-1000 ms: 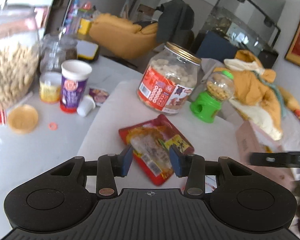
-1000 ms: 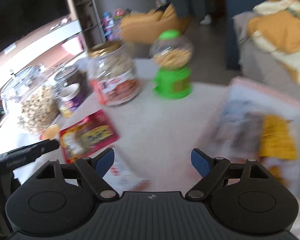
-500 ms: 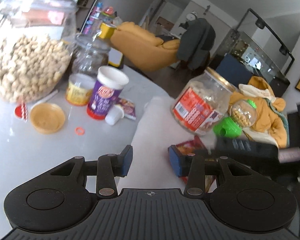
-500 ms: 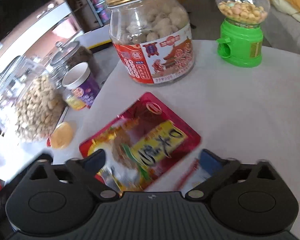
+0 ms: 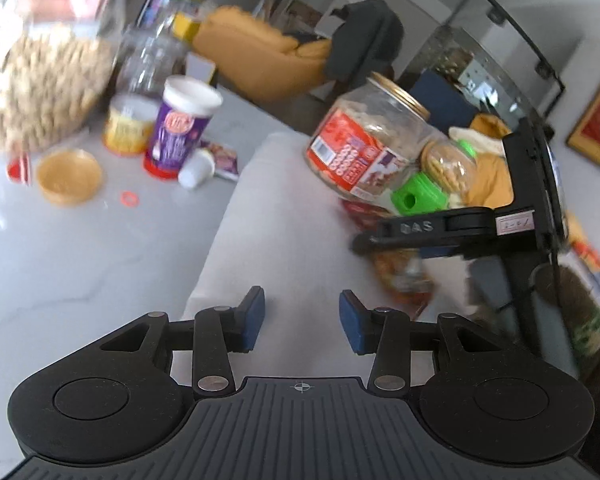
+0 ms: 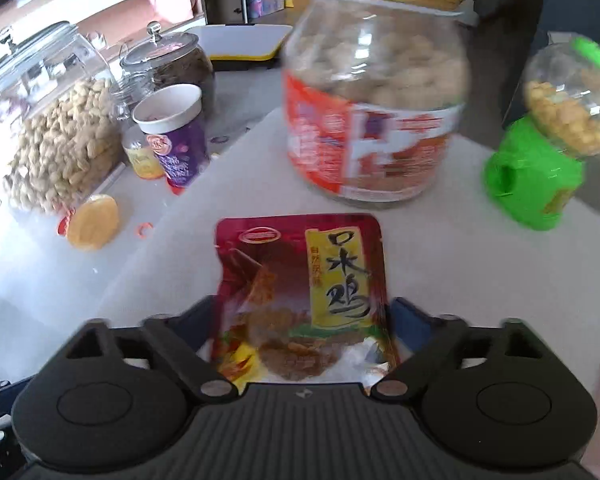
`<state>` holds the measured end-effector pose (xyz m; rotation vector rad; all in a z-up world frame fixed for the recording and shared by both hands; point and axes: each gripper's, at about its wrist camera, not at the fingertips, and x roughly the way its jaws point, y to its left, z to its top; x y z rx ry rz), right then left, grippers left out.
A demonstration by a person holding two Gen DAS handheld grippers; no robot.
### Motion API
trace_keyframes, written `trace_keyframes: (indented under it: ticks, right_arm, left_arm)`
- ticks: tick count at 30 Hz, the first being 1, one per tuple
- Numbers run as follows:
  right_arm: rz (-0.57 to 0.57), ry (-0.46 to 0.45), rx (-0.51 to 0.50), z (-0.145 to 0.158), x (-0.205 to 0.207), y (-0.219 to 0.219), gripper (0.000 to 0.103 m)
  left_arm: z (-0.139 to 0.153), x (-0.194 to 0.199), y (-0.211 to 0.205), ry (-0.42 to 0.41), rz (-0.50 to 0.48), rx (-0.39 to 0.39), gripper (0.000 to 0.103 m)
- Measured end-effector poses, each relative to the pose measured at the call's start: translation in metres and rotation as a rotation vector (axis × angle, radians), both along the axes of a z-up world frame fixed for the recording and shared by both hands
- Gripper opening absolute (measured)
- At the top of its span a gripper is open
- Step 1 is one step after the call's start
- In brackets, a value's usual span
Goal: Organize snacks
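We find the red pouch [image 6: 300, 292] lying flat on the white mat [image 6: 440, 264], its near end between the jaws of the right gripper [image 6: 300, 320], which are closing; whether the pads press it we cannot tell. The left gripper [image 5: 302, 322] hangs over bare mat, jaws apart and empty. Behind the pouch stand the jar [image 6: 374, 92] and green dispenser [image 6: 540, 160].
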<state>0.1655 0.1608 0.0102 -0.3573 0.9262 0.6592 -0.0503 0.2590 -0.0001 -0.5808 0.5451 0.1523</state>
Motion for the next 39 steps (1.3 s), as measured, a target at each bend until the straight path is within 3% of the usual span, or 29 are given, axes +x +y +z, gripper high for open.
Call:
trace_keyframes:
  ticks: [4,8,15,21,25,29,31,35,37,39]
  right_arm:
    - [-0.002,-0.045,-0.051,0.002,0.007,-0.038,0.081]
    - [-0.002,-0.064,-0.061,0.005,-0.01,-0.076,0.079]
    - [0.043,0.026,0.111,0.022,-0.05,-0.133,0.075]
    - [-0.075,-0.179,0.119,0.036,-0.085,-0.193,0.075]
    - [-0.185,-0.256,0.14,0.035,-0.091,-0.233,0.053]
    - [-0.253,-0.199,0.148,0.018,-0.078,-0.252,0.049]
    - [-0.236,-0.119,0.19,0.005,-0.077,-0.255,0.048]
    - [-0.102,0.039,0.343,-0.002,-0.09,-0.251,0.049]
    - [-0.021,0.119,0.389,-0.003,-0.095,-0.242,0.049]
    - [0.019,0.081,0.38,0.003,-0.1,-0.23,0.049]
  left_arm:
    - [0.008,-0.002,-0.015,-0.025,-0.068,-0.035,0.044]
    - [0.014,0.004,-0.043,0.003,-0.134,0.008,0.044]
    - [0.014,0.017,-0.112,0.095,-0.308,0.083,0.044]
    - [0.017,0.021,-0.142,0.106,-0.322,0.088,0.044]
    - [0.018,0.028,-0.153,0.102,-0.315,0.064,0.044]
    - [0.019,0.041,-0.161,0.104,-0.296,0.025,0.044]
    - [0.02,0.044,-0.159,0.099,-0.257,0.041,0.044]
    - [0.025,0.039,-0.151,0.099,-0.204,0.105,0.044]
    - [0.029,0.031,-0.146,0.096,-0.165,0.181,0.044]
    - [0.031,0.024,-0.14,0.11,-0.123,0.258,0.044]
